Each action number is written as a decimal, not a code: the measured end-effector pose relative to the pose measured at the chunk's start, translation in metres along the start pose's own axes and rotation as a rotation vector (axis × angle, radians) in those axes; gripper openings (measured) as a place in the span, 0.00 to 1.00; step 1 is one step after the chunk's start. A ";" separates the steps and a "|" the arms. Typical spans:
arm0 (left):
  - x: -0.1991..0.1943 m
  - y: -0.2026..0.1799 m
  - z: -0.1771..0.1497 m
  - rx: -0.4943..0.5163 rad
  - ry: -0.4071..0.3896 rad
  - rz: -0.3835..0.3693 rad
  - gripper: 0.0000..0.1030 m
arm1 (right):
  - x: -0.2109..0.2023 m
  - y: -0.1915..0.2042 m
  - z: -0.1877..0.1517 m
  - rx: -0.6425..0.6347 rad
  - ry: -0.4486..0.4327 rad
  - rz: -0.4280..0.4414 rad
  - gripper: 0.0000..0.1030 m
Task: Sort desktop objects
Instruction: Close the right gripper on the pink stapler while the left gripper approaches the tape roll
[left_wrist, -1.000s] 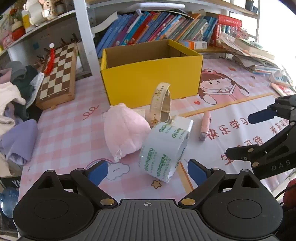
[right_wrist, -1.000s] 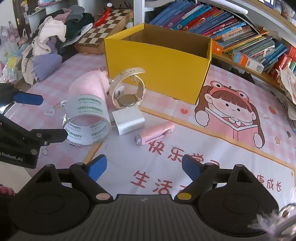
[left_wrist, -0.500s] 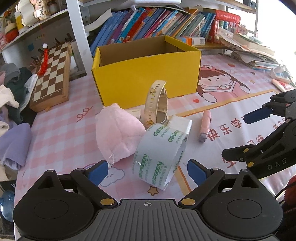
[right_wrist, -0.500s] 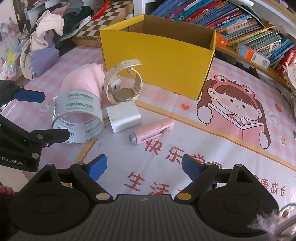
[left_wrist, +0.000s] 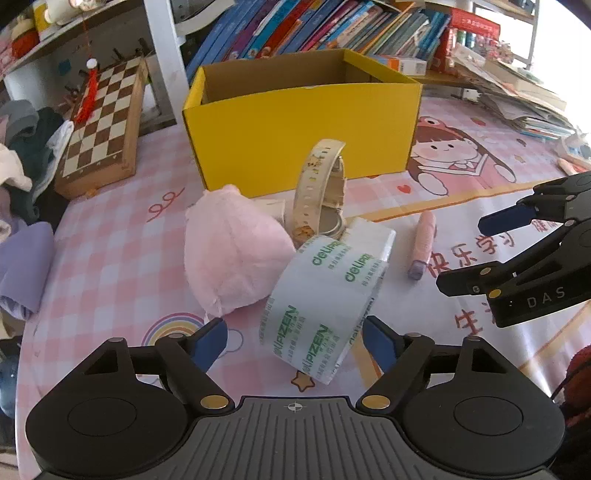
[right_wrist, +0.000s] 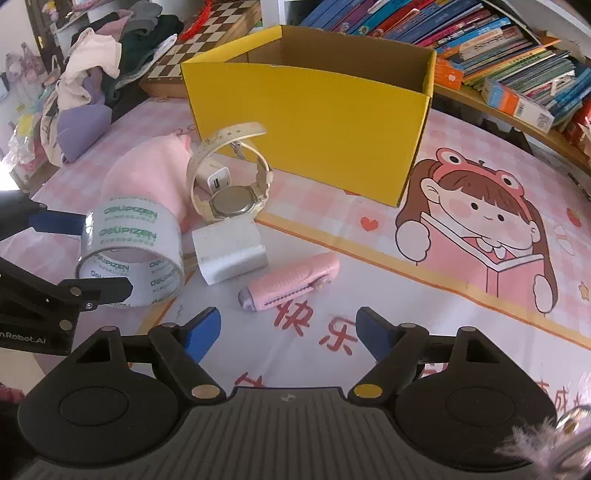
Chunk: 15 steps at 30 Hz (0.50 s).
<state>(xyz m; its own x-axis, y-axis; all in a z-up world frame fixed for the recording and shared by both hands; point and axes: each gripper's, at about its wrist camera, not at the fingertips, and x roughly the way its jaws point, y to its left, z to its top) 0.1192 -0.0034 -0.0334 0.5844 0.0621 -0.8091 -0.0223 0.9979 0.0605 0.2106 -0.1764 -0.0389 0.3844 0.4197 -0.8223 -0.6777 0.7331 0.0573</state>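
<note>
The left gripper (left_wrist: 294, 341) is spread wide, its blue pads flanking the near rim of the tape (left_wrist: 327, 295) without pressing it; a gap shows on each side. The right gripper (right_wrist: 288, 330) is also spread wide and holds nothing, hovering over bare mat just short of the pink cutter (right_wrist: 290, 286).

The tape is a clear, glossy roll with green lettering, standing on its edge and tilted, with its hollow core facing the right side. It touches the plush (left_wrist: 232, 251), a soft pink fuzzy lump on its left. Just behind it stands the watch (left_wrist: 319, 192), a cream strap curled into a hoop with a round metal back. A white charger (right_wrist: 229, 253), a smooth block, lies against the watch and just beside the tape. The cutter, a slim ribbed plastic bar with a grey tip, lies apart from the cluster, with free mat all round it.

Behind everything is the box (left_wrist: 303, 122), yellow cardboard with an open top and brown inside, its front wall close behind the watch. The mat (left_wrist: 110, 258) is slick, printed in pink check with a cartoon girl and red characters. The widest free room is in front of the cutter and to the right of the box. To the left, a wooden chessboard (left_wrist: 103, 122) and a heap of clothes (right_wrist: 96, 74) close off that edge; books (right_wrist: 498, 44) line the shelf behind.
</note>
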 end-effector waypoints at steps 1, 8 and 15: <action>0.001 0.000 0.000 -0.005 0.004 0.002 0.78 | 0.002 -0.001 0.002 -0.007 0.001 0.005 0.78; 0.009 0.000 0.002 -0.022 0.037 0.010 0.66 | 0.015 -0.004 0.014 -0.085 -0.010 0.029 0.78; 0.015 0.000 0.002 -0.043 0.067 0.010 0.39 | 0.029 -0.002 0.022 -0.235 0.010 0.057 0.80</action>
<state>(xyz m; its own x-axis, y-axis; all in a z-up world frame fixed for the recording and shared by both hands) 0.1300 -0.0022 -0.0444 0.5285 0.0719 -0.8459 -0.0638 0.9970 0.0448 0.2373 -0.1542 -0.0504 0.3359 0.4507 -0.8271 -0.8258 0.5632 -0.0285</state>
